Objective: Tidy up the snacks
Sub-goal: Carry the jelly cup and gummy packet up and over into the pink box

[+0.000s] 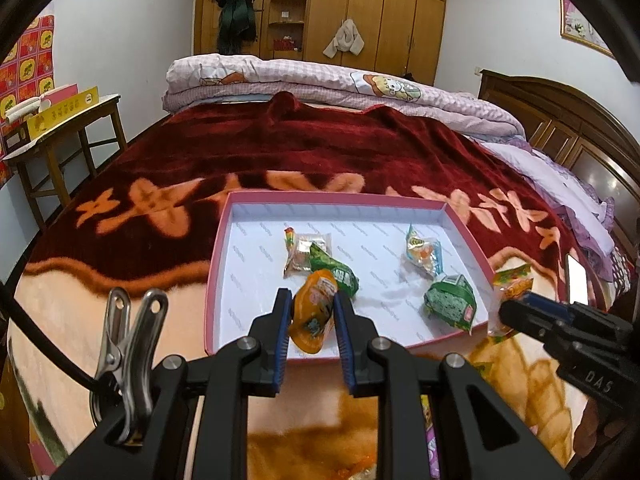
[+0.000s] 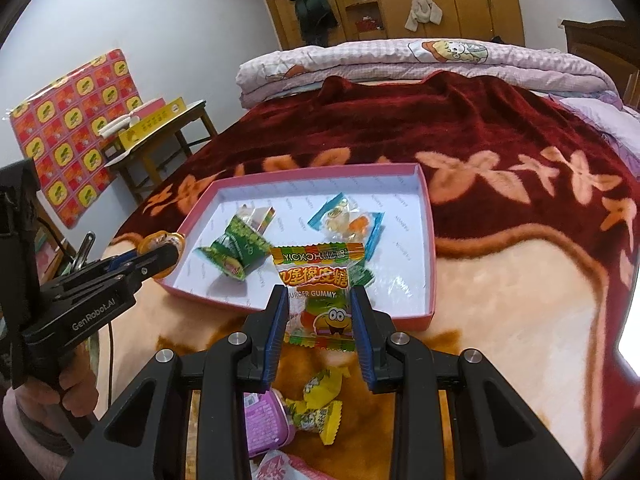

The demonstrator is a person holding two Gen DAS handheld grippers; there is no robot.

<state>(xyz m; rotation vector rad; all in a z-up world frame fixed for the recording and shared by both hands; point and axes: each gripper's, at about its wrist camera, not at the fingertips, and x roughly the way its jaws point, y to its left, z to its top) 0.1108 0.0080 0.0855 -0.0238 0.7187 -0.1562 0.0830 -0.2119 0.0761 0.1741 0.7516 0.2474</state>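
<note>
1. The right gripper (image 2: pixel 320 320) is clenched on a gummy packet (image 2: pixel 320 292) printed "YOXOXI" upside down at its top seal, large Chinese characters below, then "…URGER GUMMY" with the first letter behind a finger, and a cartoon burger face.
2. The left gripper (image 1: pixel 312 314) grasps an orange jelly cup (image 1: pixel 314 312) between its blue pads; its lid print is too small to read. The cup hangs over the near rim of the pink tray (image 1: pixel 224 224).
3. The left gripper's body reads "GenRobot.AI" in the right view, and the right gripper's body shows "DAS" in the left view.
4. The gummy packet is held above the tray's near edge, hiding part of a green packet behind it.
5. Inside the tray lie a clear packet (image 1: pixel 306 254) with a green wrapper (image 1: pixel 334 270) partly over it, a blue-edged packet (image 1: pixel 424 254) and a green speckled packet (image 1: pixel 452 300); their labels are illegible.
6. The tray sits on a red and cream flowered blanket (image 1: pixel 280 148).
7. Under the right gripper lie a yellow candy (image 2: pixel 320 412) and a purple cup (image 2: pixel 264 420), partly hidden by the gripper frame.
8. A metal clip (image 1: pixel 128 344) is clamped on the left gripper's frame.
9. A side table (image 2: pixel 168 132) carries a yellow box whose writing is unreadable.
</note>
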